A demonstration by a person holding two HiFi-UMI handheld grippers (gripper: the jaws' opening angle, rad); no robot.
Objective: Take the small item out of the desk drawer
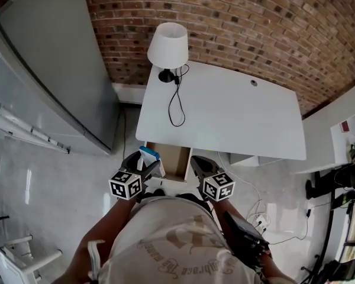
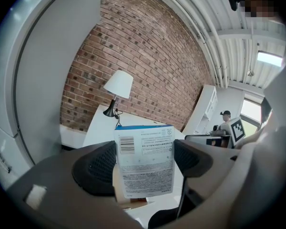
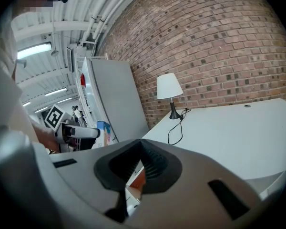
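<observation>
1. The left gripper is clenched on a packet. The packet is white with print and a blue top edge, and it stands upright with its top rising past the pads.
2. In the head view the packet sits just left of centre, over the left edge of the open drawer. Whether it is clear of the rim cannot be told.
3. The right gripper has its jaws pressed together with nothing between them. In the head view it sits lower centre, just right of the drawer's right edge and well apart from the left gripper.
4. The drawer juts from the near edge of the desk, at its left end. Its wooden inside shows between the two grippers.
5. A lamp stands at the desk's upper-left corner. Its cord loops down the left part of the top. The centre and right of the top give open room.
6. A brick wall runs along the top of the frame, against the desk's far edge.
7. A grey cabinet fills the upper left. A strip of floor lies between it and the desk's left edge.
8. Cables lie on the floor at lower right, near the person's right arm.
</observation>
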